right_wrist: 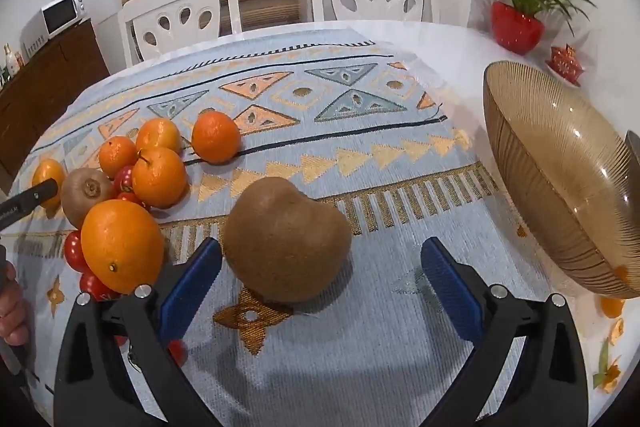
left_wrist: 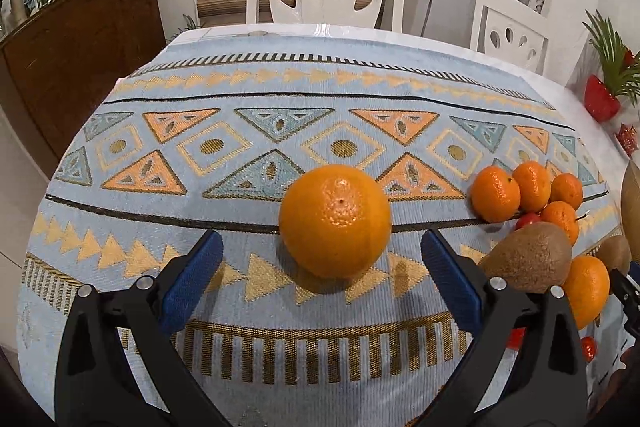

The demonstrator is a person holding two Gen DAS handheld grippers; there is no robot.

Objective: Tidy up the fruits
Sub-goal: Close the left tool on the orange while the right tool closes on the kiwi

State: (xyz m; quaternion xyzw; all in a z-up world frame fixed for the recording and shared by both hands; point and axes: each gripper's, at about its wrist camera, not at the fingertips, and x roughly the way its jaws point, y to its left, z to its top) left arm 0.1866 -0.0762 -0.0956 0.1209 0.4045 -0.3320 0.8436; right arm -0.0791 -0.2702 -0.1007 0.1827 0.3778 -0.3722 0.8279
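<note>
1. Kitchen bench (left_wrist: 120,291), patterned cloth, fruit scattered.
2. Left tool (left_wrist: 320,267) gapes wide, empty; orange (left_wrist: 335,221) sits just ahead, centred.
3. Right tool (right_wrist: 320,273) likewise, empty, kiwi (right_wrist: 286,239) ahead, bowl (right_wrist: 560,183) rightward.

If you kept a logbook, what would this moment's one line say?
left gripper: open, orange ahead | right gripper: open, large kiwi between fingers | bowl: no fruit visible
</note>
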